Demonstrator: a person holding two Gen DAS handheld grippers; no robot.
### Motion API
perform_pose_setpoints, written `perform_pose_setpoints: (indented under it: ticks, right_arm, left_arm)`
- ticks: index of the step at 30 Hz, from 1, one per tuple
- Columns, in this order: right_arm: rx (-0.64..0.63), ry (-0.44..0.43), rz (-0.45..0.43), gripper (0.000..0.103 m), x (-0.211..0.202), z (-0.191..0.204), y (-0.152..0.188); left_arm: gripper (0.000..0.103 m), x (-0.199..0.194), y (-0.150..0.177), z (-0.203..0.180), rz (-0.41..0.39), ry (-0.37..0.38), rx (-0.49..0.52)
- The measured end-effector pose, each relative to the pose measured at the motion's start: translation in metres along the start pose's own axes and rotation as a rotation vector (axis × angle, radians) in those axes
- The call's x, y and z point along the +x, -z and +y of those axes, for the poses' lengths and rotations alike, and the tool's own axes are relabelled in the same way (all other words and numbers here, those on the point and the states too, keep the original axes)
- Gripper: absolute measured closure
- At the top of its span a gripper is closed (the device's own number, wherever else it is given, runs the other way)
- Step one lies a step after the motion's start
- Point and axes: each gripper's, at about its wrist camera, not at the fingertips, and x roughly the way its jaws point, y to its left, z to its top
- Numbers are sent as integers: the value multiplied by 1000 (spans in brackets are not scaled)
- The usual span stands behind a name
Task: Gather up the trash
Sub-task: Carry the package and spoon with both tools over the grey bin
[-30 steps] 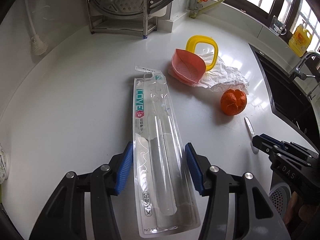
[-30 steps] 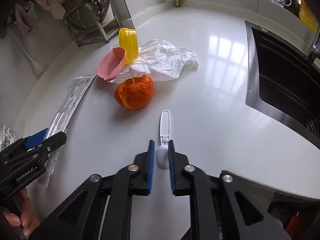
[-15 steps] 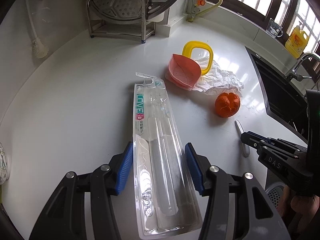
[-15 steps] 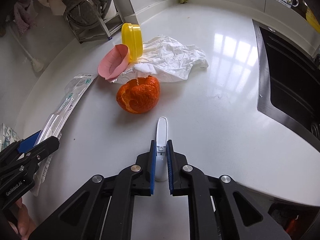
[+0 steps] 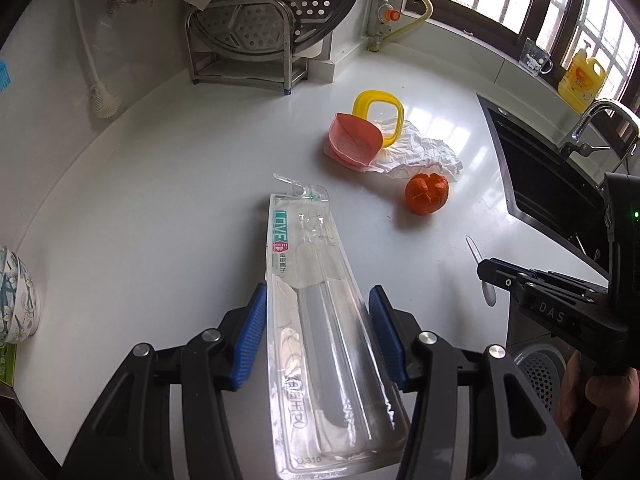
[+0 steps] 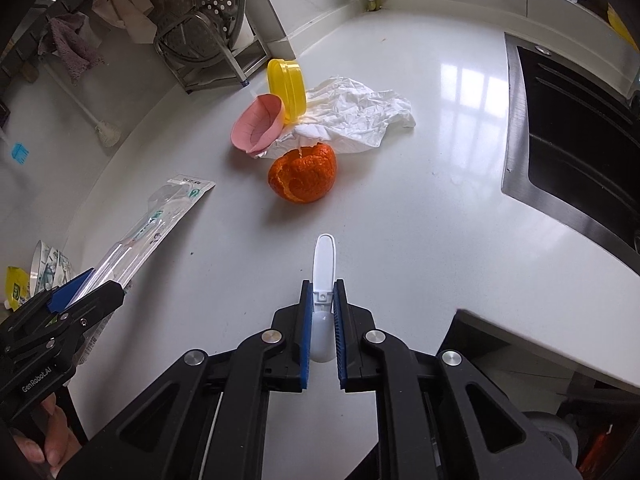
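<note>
White glossy kitchen countertop (image 5: 160, 208), pretty shiny, with window glare bouncing off it near the dark sink (image 6: 568, 128) on the right. A metal dish rack (image 5: 248, 40) with a perforated steamer tray sits against the back wall, a yellow detergent bottle (image 5: 582, 80) stands on the windowsill, and a faucet (image 5: 596, 120) pokes up by the sink.

The trash is scattered mid-counter: a crumpled white tissue (image 6: 352, 116) with a pink leaf-shaped dish (image 6: 258, 128) and a yellow plastic lid (image 6: 286, 90) sitting on its edge, and an orange peel (image 6: 304, 174) just in front of it.

The left gripper (image 5: 318, 312) has its blue pads squeezed against both sides of a clear toothbrush blister pack (image 5: 316, 320). The pack looks tilted up off the counter at the near end, though I can't tell if the far tip is touching. The right gripper (image 6: 322, 316) is pinching a small white plastic spoon (image 6: 323, 276), bowl end between the pads and handle sticking forward over the counter.

Hard-to-see stuff: the text on the pack is partly readable but mostly blurry. A patterned bowl (image 5: 16, 300) is cut off at the left edge. Under the counter edge there's a grey perforated bin (image 5: 540, 372), mostly hidden behind the right gripper. Some cloths (image 6: 80, 44) hang in the dark upper left corner, tough to make out.
</note>
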Motion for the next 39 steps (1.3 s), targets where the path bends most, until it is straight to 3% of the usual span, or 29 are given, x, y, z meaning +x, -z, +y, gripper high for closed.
perform_pose_setpoints:
  ticks: [4,19,32,39]
  right_arm:
    - [-11,-14,8,93,-12,-3,16]
    - [12,-55,1,93,-66,-49,66]
    - [77,-7,68,93,-116,-144,140]
    - [101,2,135,93,-120,-191,187]
  left_arm:
    - [59,-15,15,-7,10,11,-13]
    - [60,-41,63,-64,47,56,4]
    - [60,-56,114,-194,106,193,146]
    - [60,-45,157,-245,172,202,218]
